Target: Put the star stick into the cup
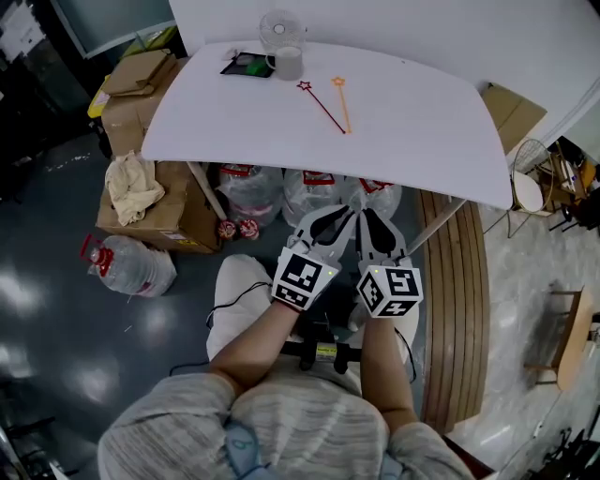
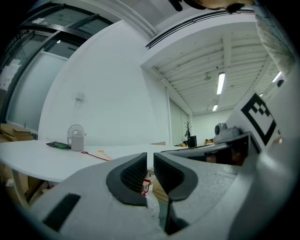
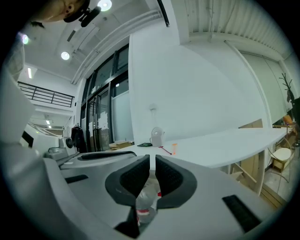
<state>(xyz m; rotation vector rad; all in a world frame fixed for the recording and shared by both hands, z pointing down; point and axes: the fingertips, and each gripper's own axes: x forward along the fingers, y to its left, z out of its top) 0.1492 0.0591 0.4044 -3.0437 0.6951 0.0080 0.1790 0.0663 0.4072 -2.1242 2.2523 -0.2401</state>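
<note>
Head view: white table ahead, with a cup at its far edge, just before a small fan. Near the cup, flat on the table, a red star stick and an orange star stick, converging at their near ends. Left tongs and right tongs side by side, short of the table's near edge, above bottles; well apart from the sticks.

Left gripper view: left tongs clenched, gripping nothing; cup and sticks far off on the table.

Right gripper view: right tongs clenched likewise, empty; red star stick small on the table beyond.
</note>
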